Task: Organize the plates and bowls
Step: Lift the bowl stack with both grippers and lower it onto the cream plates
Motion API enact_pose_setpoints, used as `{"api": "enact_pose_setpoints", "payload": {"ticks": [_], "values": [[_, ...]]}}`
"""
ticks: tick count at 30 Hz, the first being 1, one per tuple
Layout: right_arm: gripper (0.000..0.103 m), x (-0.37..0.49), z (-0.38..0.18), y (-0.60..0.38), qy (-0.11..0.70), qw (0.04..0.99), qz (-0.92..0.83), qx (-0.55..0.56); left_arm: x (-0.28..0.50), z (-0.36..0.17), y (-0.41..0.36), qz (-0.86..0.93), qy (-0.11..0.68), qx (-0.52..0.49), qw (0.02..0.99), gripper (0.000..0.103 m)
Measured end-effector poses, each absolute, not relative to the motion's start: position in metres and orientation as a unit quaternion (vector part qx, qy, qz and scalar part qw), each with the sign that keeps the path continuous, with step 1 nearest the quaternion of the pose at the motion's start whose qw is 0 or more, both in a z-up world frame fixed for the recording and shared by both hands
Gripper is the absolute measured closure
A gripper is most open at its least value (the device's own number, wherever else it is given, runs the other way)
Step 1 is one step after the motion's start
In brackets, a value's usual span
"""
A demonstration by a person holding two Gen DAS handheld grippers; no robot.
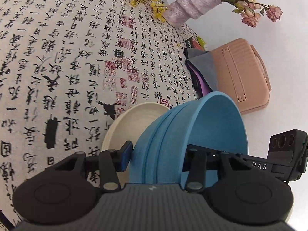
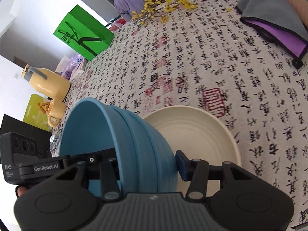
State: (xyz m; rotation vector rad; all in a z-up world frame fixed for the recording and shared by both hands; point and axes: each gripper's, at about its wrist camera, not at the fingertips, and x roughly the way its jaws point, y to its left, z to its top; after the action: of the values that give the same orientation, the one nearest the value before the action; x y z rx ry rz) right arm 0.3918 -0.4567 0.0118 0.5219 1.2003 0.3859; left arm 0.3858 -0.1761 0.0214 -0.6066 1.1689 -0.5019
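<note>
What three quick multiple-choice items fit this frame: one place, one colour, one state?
1. Where is the cream plate?
A. on the tablecloth, partly behind the blue bowl
B. on a shelf
C. in a sink

2. What colour is the bowl between the jaws?
A. yellow
B. blue
C. green

3. How does that bowl sit?
A. upright on the table
B. upside down on the plate
C. tipped, its opening facing sideways

Key:
1 A, the plate lies on the printed cloth behind the bowl.
2 B, both wrist views show a blue wall between the jaws.
3 C, its inside shows from the side.
</note>
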Motion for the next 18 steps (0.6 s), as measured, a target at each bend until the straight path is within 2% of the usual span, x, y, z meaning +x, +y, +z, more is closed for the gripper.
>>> {"api": "enact_pose_setpoints", "payload": {"ticks": [14, 18], "values": [[0.056, 0.392, -0.022, -0.49, 0.571, 0.756, 0.173, 0.27, 0.386, 0.002, -0.195, -0.213, 0.563, -0.271, 0.751, 0.058], [0.055, 0.39, -0.022, -0.493, 0.574, 0.754, 0.172, 0.271, 0.387, 0.003, -0.197, -0.218, 0.565, -0.27, 0.749, 0.054]]}}
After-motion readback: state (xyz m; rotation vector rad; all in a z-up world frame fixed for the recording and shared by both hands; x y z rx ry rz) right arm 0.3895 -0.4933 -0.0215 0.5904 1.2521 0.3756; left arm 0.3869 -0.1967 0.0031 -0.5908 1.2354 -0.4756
